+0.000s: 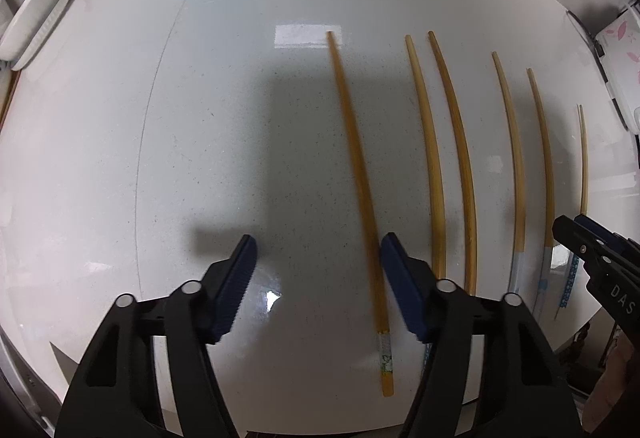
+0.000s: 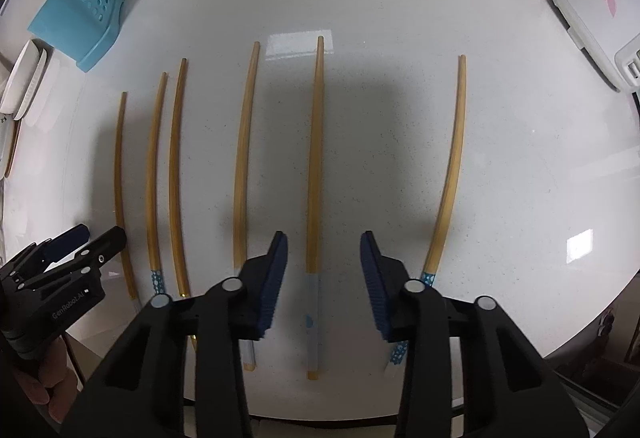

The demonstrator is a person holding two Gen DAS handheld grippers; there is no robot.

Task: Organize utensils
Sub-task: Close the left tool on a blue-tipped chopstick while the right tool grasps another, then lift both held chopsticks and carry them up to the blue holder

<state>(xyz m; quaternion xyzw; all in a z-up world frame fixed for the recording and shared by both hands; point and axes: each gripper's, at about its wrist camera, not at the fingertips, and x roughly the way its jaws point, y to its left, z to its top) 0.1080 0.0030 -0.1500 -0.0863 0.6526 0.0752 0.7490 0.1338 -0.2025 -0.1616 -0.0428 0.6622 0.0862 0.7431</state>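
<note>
chopsticks: 6 on counter | blue holder: 1 | white dishes: perhaps 2

- On my right gripper, seen from the left wrist camera, white capitals "DAS" stand on its black body; the rest of the word runs out of view.
- On my left gripper, seen from the right wrist camera, white lettering on the black body reads "GenRobot.AI".
- I can read no other words or numbers; the chopstick ends carry only patterns.
</note>
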